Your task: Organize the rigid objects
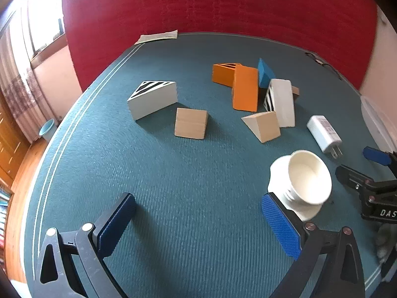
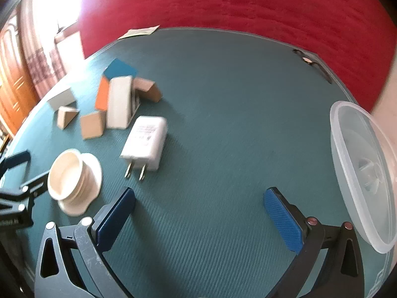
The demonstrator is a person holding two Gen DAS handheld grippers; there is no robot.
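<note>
My left gripper (image 1: 198,213) is open and empty above the teal mat (image 1: 173,173). A white socket-like cup on a flat base (image 1: 301,181) lies just beyond its right finger. Wooden blocks lie farther back: a white striped wedge (image 1: 153,99), a tan block (image 1: 190,123), a tan wedge (image 1: 264,125), orange blocks (image 1: 244,88), a blue block (image 1: 265,72) and a white block (image 1: 282,101). A white charger (image 1: 323,134) lies to the right. My right gripper (image 2: 199,211) is open and empty; the charger (image 2: 146,142) and the cup (image 2: 72,177) lie ahead to its left.
A clear plastic container (image 2: 362,168) stands tilted at the right edge of the right wrist view. A paper (image 1: 158,36) lies at the mat's far corner. A small dark object (image 2: 312,64) lies at the far right edge. A red cloth (image 1: 223,5) backs the table.
</note>
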